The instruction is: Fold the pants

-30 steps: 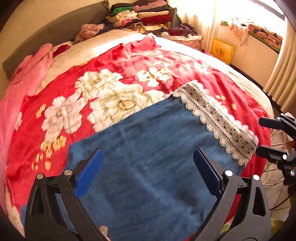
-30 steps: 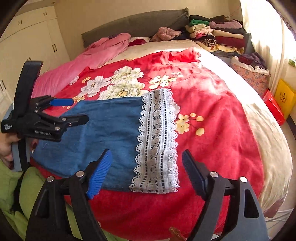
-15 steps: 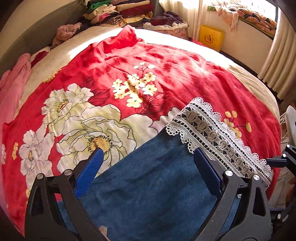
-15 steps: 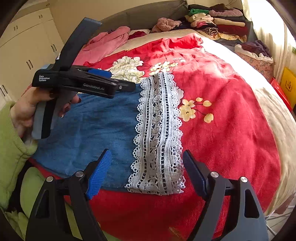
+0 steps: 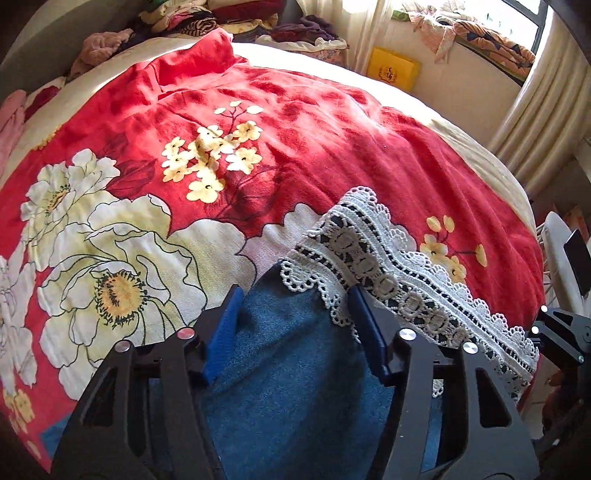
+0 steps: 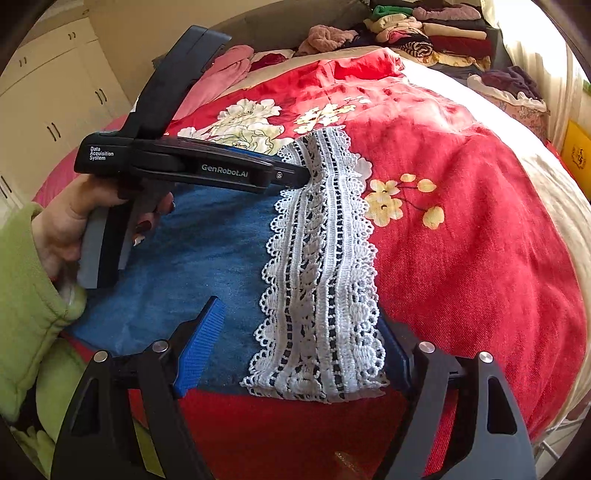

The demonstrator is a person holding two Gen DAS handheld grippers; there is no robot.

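Observation:
Blue denim pants (image 6: 207, 254) with a white lace hem (image 6: 317, 266) lie flat on a red floral blanket (image 6: 461, 229). My left gripper (image 5: 295, 314) sits over the far corner of the pants (image 5: 295, 369), jaws partly closed around the denim next to the lace (image 5: 388, 273); it also shows in the right wrist view (image 6: 295, 173), fingers at the lace's far end. My right gripper (image 6: 295, 347) is open and straddles the near end of the lace at the bed's front edge.
Stacked folded clothes (image 6: 436, 33) lie at the head of the bed. A pink garment (image 6: 221, 74) lies at the far left. White cupboards (image 6: 55, 103) stand left. A yellow box (image 5: 393, 68) and curtains (image 5: 535, 122) are by the window.
My left gripper moved forward to the far lace corner and its jaws narrowed around the denim. My right gripper moved down and forward to the near lace end.

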